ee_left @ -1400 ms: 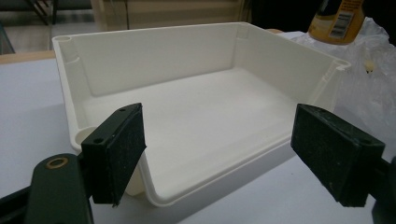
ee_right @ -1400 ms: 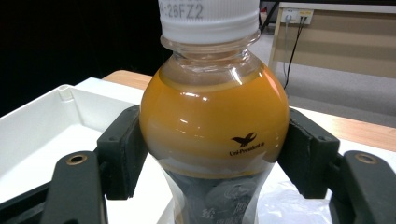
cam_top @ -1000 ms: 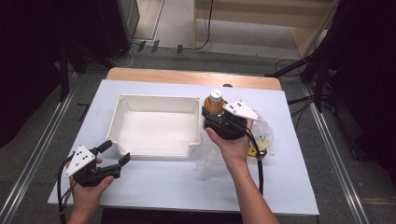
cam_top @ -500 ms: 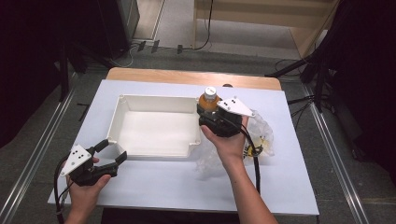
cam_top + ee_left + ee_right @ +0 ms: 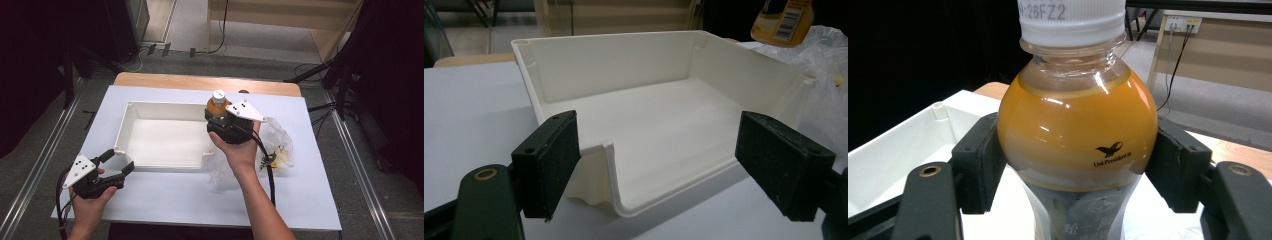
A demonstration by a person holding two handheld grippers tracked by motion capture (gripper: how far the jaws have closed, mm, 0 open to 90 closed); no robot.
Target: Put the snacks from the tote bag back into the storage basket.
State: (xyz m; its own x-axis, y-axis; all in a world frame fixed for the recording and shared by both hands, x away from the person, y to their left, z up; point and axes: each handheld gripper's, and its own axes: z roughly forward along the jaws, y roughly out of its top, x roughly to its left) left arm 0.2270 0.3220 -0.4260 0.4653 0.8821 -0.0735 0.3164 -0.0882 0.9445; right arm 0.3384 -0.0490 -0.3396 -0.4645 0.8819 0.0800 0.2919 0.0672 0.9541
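My right gripper (image 5: 220, 116) (image 5: 1075, 165) is shut on an orange drink bottle (image 5: 218, 104) (image 5: 1075, 140) with a white cap, held upright in the air over the right rim of the white tray (image 5: 125, 132). Both pads press the bottle's round shoulder. Its lower part hangs at the top right of the left gripper view, bottle (image 5: 783, 20). My left gripper (image 5: 119, 165) (image 5: 674, 165) stands open near the table's front left, just outside the tray's near left corner (image 5: 614, 200), with nothing between its pads.
A crumpled clear plastic bag (image 5: 275, 142) (image 5: 824, 65) lies right of the tray with something yellow in it. White sheet (image 5: 165, 200) covers the table; a wooden edge (image 5: 165, 80) shows behind. Cables and dark stands sit on the floor beyond.
The right hand has carried the bottle a little to the left, toward the tray. The left gripper has stayed near the tray's front left corner.
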